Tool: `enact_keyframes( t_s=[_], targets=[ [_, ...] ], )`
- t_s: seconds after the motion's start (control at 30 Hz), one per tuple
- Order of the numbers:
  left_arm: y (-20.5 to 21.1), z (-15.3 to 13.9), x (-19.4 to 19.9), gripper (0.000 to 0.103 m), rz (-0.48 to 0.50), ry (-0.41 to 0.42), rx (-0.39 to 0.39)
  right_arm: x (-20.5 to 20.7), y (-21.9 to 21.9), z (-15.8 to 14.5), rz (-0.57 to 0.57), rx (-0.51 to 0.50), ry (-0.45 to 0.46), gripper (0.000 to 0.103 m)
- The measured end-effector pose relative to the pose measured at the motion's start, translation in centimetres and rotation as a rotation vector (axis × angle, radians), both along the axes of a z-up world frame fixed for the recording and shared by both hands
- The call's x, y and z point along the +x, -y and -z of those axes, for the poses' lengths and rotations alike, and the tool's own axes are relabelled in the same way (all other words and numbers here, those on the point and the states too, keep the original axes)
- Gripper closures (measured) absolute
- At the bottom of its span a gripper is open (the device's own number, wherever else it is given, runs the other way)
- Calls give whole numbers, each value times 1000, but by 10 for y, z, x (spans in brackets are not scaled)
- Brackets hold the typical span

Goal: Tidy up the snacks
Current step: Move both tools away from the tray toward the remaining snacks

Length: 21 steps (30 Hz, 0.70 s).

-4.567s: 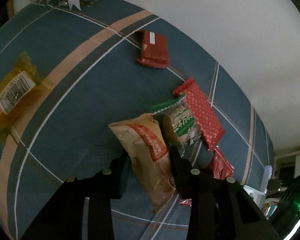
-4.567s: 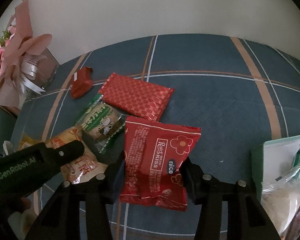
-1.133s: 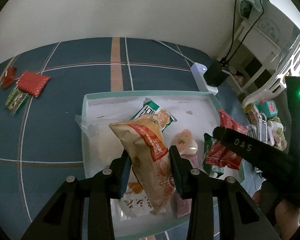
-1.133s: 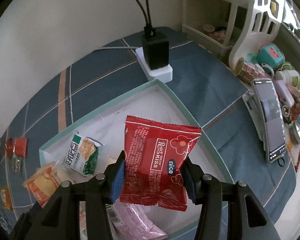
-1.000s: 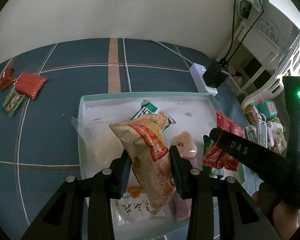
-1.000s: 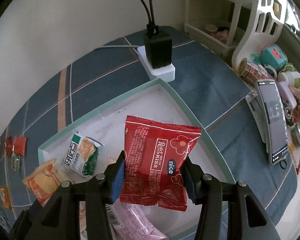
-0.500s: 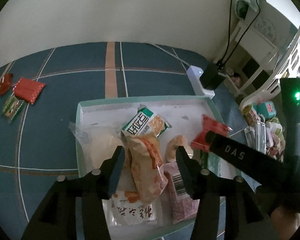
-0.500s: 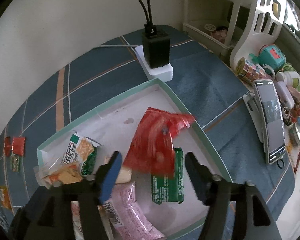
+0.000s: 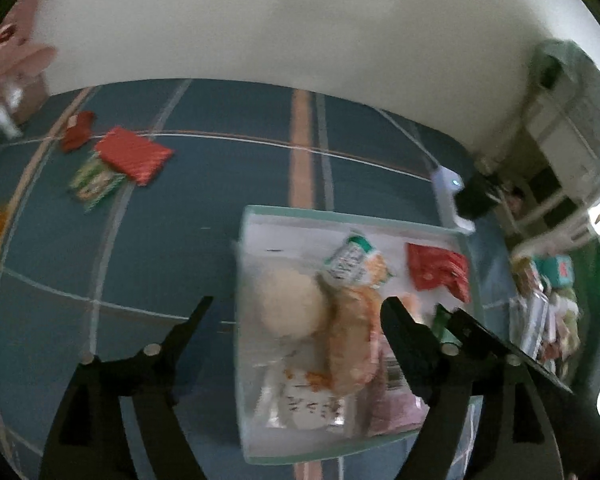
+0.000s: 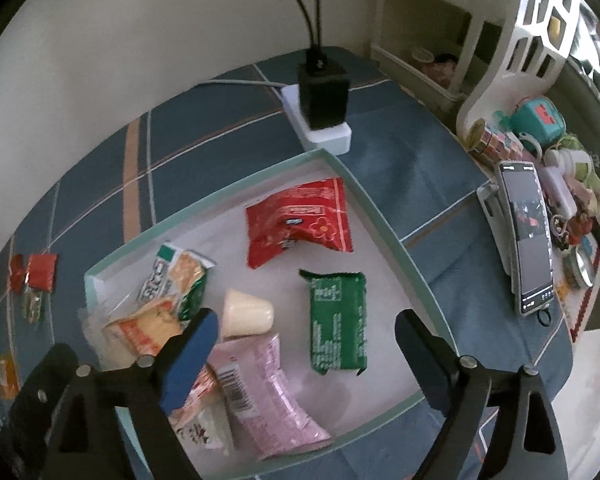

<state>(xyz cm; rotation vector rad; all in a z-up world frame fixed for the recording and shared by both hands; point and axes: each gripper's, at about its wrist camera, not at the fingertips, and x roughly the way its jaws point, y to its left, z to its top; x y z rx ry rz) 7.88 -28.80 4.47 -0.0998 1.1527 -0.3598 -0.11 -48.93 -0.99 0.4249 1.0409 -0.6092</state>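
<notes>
While both claws hang above the shallow green-rimmed tray, their jaws are spreading and neither grips anything. Below the right gripper lie the green packet at its 12 o'clock and the red packet farther up, flat on the tray floor. From the left gripper, the orange snack bag lies loose in the tray at about 1 o'clock. More snacks sit on the blue cloth at 10 o'clock, well apart from the tray.
</notes>
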Motion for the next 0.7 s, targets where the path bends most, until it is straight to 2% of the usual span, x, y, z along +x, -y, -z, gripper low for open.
enact_keyframes(
  t_s=[0.17,0.5,0.7],
  targets=[
    [-30,-4,8,20,-109,5,49,-1,-16,-10,-35,-8,10,9],
    [-77,-2,18,20,-207,28,154,5,-51,-15,-119,-31,7,9],
    [-103,-2,24,20,-252,22,153,12,-66,-14,-163,-44,-4,9]
  ],
)
